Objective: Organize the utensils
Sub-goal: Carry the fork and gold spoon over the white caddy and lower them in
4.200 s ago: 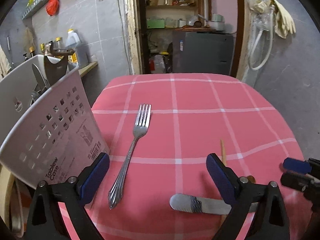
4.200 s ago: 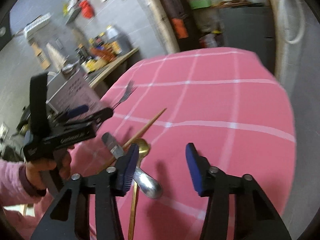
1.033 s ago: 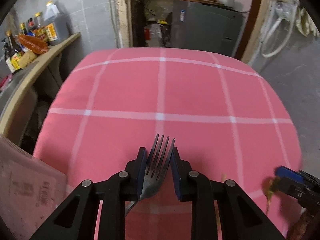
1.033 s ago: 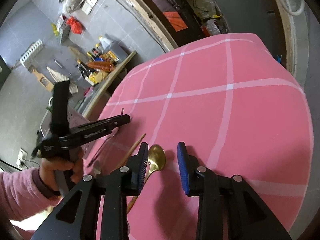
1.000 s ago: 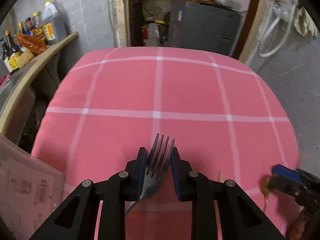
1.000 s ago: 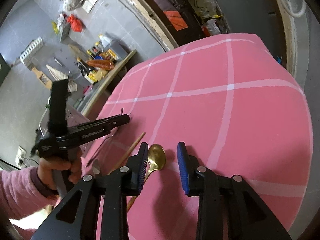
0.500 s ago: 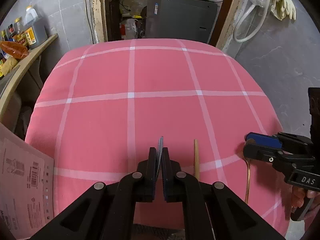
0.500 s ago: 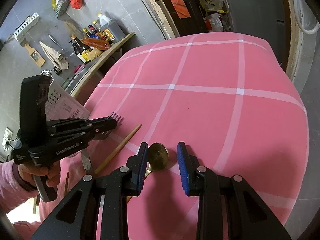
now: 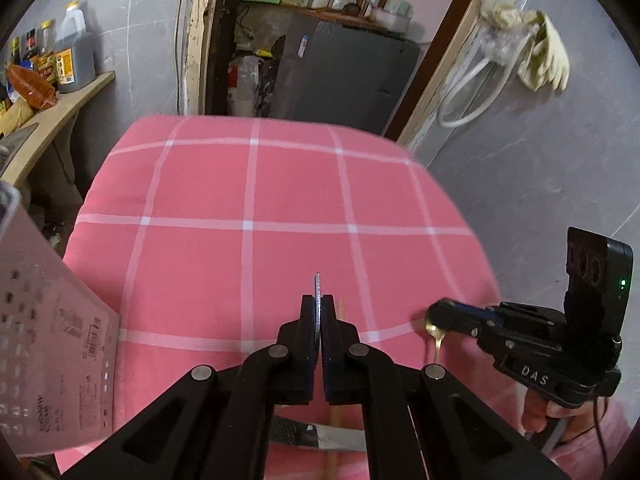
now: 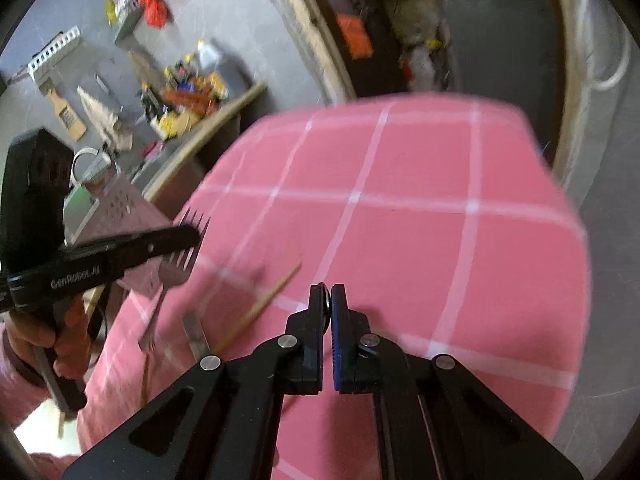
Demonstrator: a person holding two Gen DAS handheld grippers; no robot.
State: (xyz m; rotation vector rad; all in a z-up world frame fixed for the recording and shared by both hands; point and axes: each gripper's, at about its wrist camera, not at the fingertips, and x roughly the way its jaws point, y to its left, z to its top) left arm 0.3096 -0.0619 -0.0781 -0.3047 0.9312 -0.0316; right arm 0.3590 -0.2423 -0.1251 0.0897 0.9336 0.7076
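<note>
Utensils (image 10: 260,304) on pink checked tablecloth (image 9: 296,196), cluttered kitchen.

Both tools closed, lifting fork (image 9: 317,296) and spoon (image 9: 434,330)

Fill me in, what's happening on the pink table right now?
A person is working two handheld grippers. The left gripper is shut on a fork, the right gripper on a gold spoon, both held above the checked tablecloth. A chopstick and a knife lie on the cloth. A perforated utensil holder waits on the left.
</note>
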